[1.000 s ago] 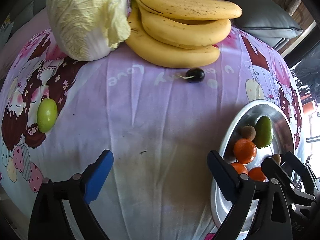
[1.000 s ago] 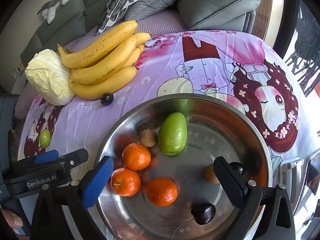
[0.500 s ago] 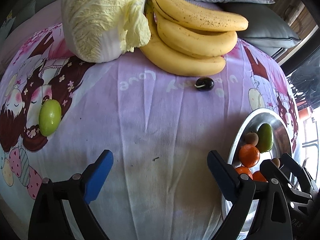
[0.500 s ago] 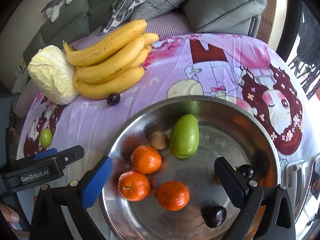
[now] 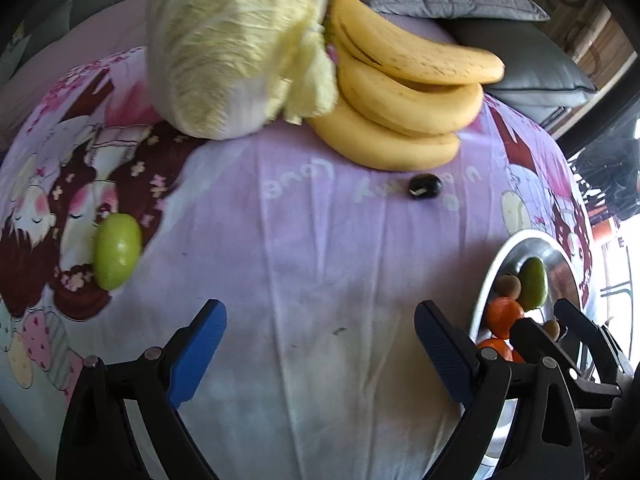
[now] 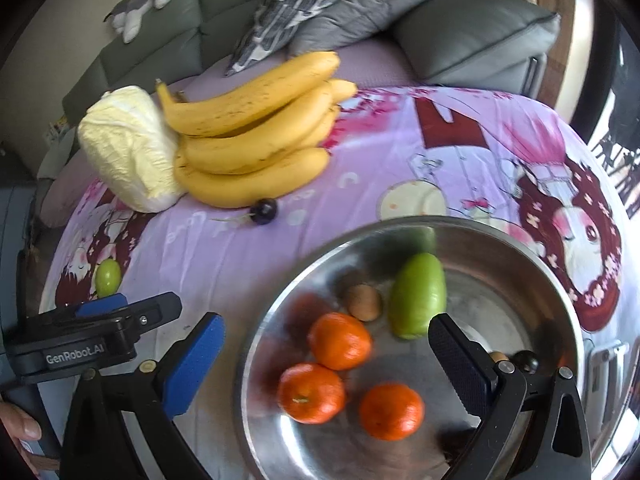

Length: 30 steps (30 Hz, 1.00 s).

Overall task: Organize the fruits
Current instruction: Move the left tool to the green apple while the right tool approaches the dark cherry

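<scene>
A: How did the left gripper [image 5: 320, 344] stand?

B: Its jaws were wide apart and held nothing. It hung above the purple cloth [image 5: 320, 240]. A small green fruit [image 5: 117, 251] lay ahead of it to the left, and a dark cherry [image 5: 425, 186] lay ahead a little to the right, just before the bananas [image 5: 404, 92] and apart from them. A cabbage [image 5: 240, 44] leaned on the bananas.

A: And the right gripper [image 6: 326, 360]?

B: Also spread and empty, over the steel bowl [image 6: 560, 280]. Between its fingers were three oranges [image 6: 340, 340], a brown fruit [image 6: 363, 302] and a green mango [image 6: 418, 294]. By the right finger I saw a dark cherry [image 6: 525, 361] in the bowl. The left gripper was beside it, on its left.
</scene>
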Each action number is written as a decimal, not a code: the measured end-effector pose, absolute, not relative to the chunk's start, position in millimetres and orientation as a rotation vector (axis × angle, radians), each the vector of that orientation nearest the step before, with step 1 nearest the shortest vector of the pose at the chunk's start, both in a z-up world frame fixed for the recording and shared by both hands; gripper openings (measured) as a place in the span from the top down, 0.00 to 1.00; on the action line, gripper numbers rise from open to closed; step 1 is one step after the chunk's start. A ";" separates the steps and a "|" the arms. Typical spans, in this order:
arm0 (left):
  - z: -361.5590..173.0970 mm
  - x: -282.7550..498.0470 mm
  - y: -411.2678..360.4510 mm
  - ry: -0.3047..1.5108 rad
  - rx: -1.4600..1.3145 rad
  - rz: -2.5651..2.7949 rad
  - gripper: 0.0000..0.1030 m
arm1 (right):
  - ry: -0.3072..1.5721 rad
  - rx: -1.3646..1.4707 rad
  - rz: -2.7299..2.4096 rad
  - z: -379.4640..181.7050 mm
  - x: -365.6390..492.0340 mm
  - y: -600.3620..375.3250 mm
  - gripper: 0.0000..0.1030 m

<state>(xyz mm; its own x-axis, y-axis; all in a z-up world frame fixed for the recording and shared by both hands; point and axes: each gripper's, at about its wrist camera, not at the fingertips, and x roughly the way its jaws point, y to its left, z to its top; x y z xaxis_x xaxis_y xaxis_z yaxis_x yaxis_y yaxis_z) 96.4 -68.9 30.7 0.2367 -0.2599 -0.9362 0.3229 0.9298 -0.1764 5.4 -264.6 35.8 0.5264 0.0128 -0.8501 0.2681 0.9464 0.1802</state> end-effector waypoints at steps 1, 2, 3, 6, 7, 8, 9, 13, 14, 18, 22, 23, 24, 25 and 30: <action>31.8 97.8 -65.9 1.268 0.055 -0.396 0.08 | 1.005 0.303 -0.139 36.7 7.9 -260.1 0.00; 34.0 99.9 -61.2 1.262 0.053 -0.386 0.08 | 1.003 0.295 -0.128 37.5 9.6 -256.0 0.00; 34.6 100.8 -59.0 1.259 0.055 -0.381 0.08 | 0.999 0.286 -0.119 38.4 11.5 -252.5 0.00; 37.7 106.9 -47.3 1.253 0.050 -0.351 0.08 | 0.982 0.279 -0.102 42.5 18.7 -243.4 0.00; 39.3 108.9 -42.2 1.250 0.041 -0.346 0.08 | 0.973 0.289 -0.089 44.4 21.7 -240.8 0.00; 40.7 111.1 -38.0 1.247 0.031 -0.343 0.08 | 0.967 0.296 -0.080 45.9 23.9 -239.3 0.00; 43.1 112.5 -31.4 1.245 0.020 -0.338 0.08 | 0.963 0.297 -0.075 47.0 26.0 -237.8 0.00; 45.1 124.9 -10.5 1.242 -0.016 -0.296 0.13 | 0.976 0.277 -0.066 48.5 41.9 -229.7 0.00; 44.8 128.4 -4.9 1.244 -0.030 -0.289 0.16 | 0.984 0.282 -0.065 48.4 46.9 -230.4 0.01; 43.7 140.0 12.8 1.250 -0.060 -0.256 0.17 | 1.015 0.268 -0.083 50.0 66.4 -233.5 0.10; 47.2 149.7 26.9 1.234 -0.072 -0.232 0.17 | 1.052 0.281 -0.089 51.6 87.0 -239.2 0.19; 48.8 153.1 31.0 1.224 -0.067 -0.221 0.17 | 1.071 0.301 -0.095 50.0 94.5 -242.7 0.22; 49.9 156.7 35.6 1.215 -0.060 -0.209 0.17 | 1.087 0.317 -0.103 48.1 100.4 -245.5 0.24; 49.7 160.6 41.1 1.210 -0.059 -0.200 0.17 | 1.103 0.329 -0.109 45.5 106.9 -248.2 0.26; 36.7 178.2 45.8 1.221 -0.076 -0.161 0.23 | 1.151 0.357 -0.142 32.9 127.4 -253.4 0.45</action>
<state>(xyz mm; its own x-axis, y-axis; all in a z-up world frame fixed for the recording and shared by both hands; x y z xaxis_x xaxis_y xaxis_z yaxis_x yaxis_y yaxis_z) 178.2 45.8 36.7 0.3329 -0.1639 -0.9286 0.0819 0.9861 -0.1447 127.4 -253.4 32.9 0.4061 0.0717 -0.9110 0.2908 0.9350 0.2032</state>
